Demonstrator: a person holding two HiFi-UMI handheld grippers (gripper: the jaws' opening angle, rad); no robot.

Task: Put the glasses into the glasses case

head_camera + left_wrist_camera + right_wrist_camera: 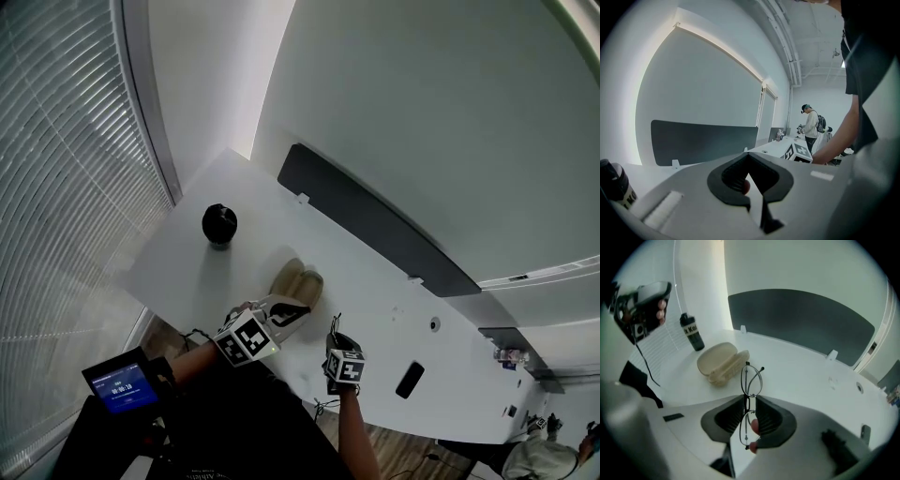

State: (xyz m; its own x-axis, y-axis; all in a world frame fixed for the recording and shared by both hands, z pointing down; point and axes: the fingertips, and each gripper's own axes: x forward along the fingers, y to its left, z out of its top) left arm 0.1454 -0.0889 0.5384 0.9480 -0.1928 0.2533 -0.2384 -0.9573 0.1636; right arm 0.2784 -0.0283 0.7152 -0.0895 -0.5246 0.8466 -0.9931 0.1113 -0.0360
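Observation:
My right gripper (749, 409) is shut on thin metal-framed glasses (748, 398), gripping them at the bridge. One lens sticks out past the jaws and the other lies between them. In the head view the glasses (335, 328) rise from that gripper (336, 341) above the table's near edge. The beige glasses case (722, 363) lies open on the white table (797, 376), a little beyond the glasses. My left gripper (286, 314) hovers next to the case (298, 281). In its own view the left gripper (752, 187) shows a narrow gap with nothing in it.
A black bottle (219, 225) stands on the table left of the case. A dark panel (375, 220) runs along the far edge. A small black flat object (410, 379) lies to the right. A person (811, 124) stands far off at another table.

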